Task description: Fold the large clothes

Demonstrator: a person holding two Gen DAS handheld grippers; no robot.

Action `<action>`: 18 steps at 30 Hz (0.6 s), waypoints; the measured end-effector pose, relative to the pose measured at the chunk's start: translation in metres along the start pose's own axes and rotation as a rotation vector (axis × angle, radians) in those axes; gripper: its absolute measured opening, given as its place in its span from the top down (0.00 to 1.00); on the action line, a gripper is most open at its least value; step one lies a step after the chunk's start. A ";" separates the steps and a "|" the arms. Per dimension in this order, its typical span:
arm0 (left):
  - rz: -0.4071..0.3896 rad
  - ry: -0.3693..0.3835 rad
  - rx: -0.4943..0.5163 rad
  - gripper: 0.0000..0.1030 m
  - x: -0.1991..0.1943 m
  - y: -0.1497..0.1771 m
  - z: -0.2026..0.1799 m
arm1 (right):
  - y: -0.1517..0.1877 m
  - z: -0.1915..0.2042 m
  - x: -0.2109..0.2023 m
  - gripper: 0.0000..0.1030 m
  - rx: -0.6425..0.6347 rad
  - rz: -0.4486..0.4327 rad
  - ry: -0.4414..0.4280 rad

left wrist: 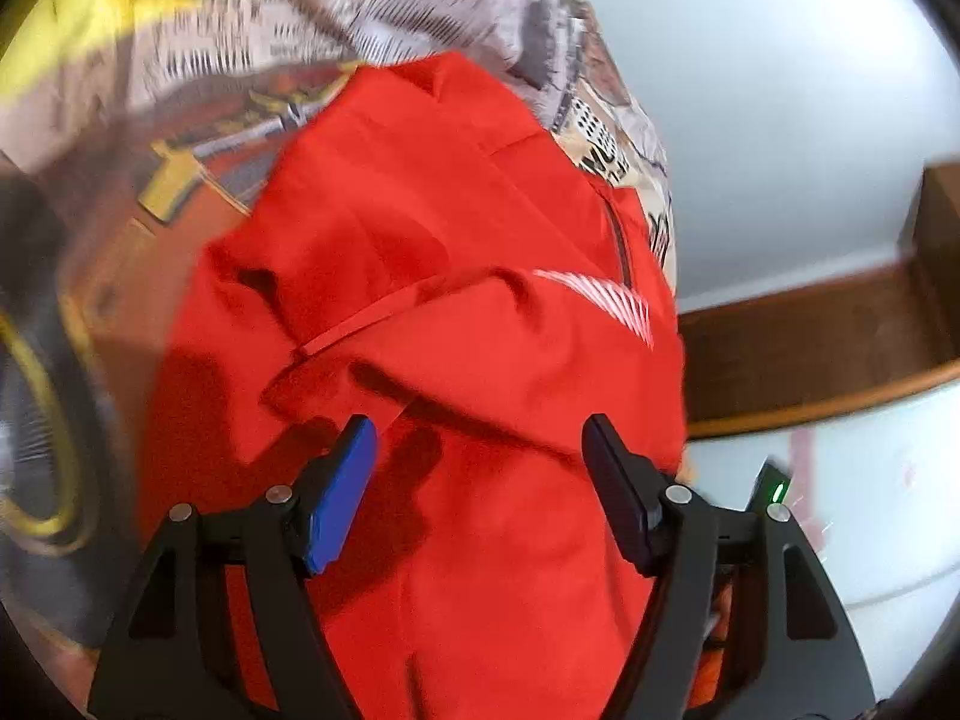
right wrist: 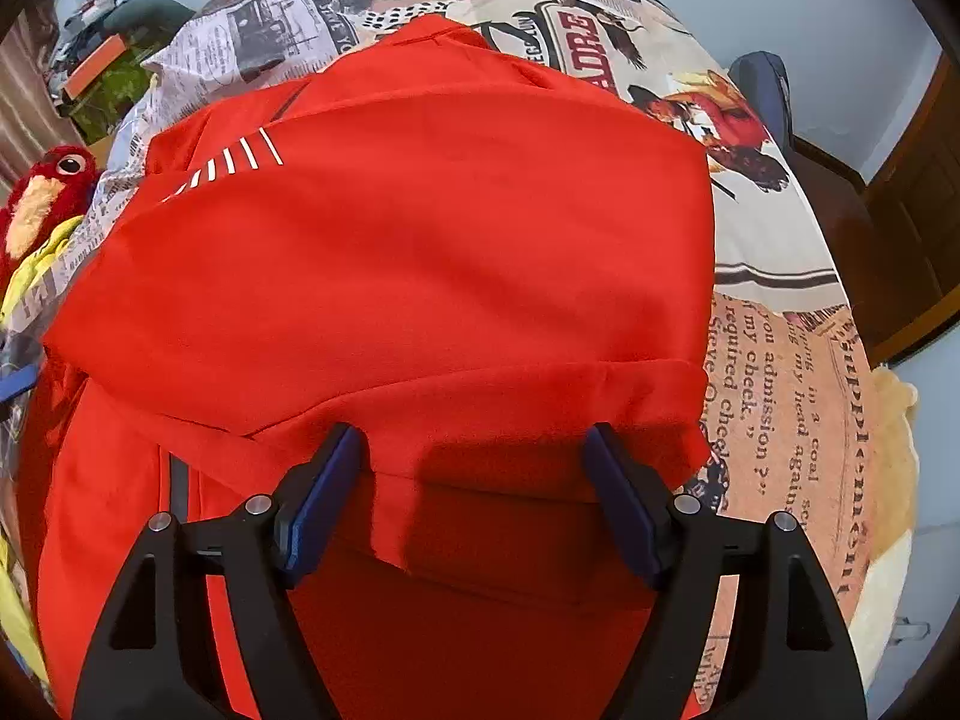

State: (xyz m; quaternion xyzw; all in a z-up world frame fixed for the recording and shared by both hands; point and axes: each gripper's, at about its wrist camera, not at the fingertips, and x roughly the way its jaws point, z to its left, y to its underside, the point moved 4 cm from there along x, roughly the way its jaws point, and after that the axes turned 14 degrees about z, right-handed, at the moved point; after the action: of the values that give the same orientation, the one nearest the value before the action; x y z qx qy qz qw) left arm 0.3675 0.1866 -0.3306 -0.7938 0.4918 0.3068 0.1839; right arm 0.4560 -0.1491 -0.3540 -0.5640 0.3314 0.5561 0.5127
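Observation:
A large red garment (right wrist: 420,276) with white stripes lies partly folded on a bed with a newspaper-print cover (right wrist: 780,372). It also fills the left wrist view (left wrist: 456,312), where it is creased and bunched. My left gripper (left wrist: 480,456) is open and empty just above the cloth. My right gripper (right wrist: 474,468) is open and empty over the folded near edge of the garment. Neither gripper holds any cloth.
A red plush toy (right wrist: 48,192) and yellow cloth (right wrist: 36,276) lie at the bed's left side. A cluttered corner (right wrist: 108,60) is beyond. A brown wooden frame (left wrist: 828,348) and pale wall are to the right. Yellow fabric (left wrist: 78,18) lies at the top left.

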 end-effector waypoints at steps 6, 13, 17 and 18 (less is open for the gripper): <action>-0.026 -0.097 -0.103 0.34 0.029 -0.035 0.021 | 0.002 0.000 0.001 0.27 -0.005 -0.022 -0.011; -0.117 -0.358 0.001 0.94 0.034 -0.064 -0.006 | 0.003 0.001 0.002 0.24 -0.010 -0.034 -0.019; -0.185 -0.500 0.155 0.98 0.021 -0.067 -0.052 | 0.003 0.001 0.002 0.25 -0.016 -0.018 -0.007; -0.231 -0.527 0.221 0.98 0.008 -0.065 -0.075 | 0.001 0.001 0.002 0.25 -0.019 -0.004 -0.003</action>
State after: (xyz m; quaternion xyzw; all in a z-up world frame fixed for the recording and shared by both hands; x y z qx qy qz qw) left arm 0.4515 0.1658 -0.2810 -0.7127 0.3643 0.4238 0.4239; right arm 0.4545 -0.1478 -0.3557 -0.5687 0.3241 0.5589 0.5090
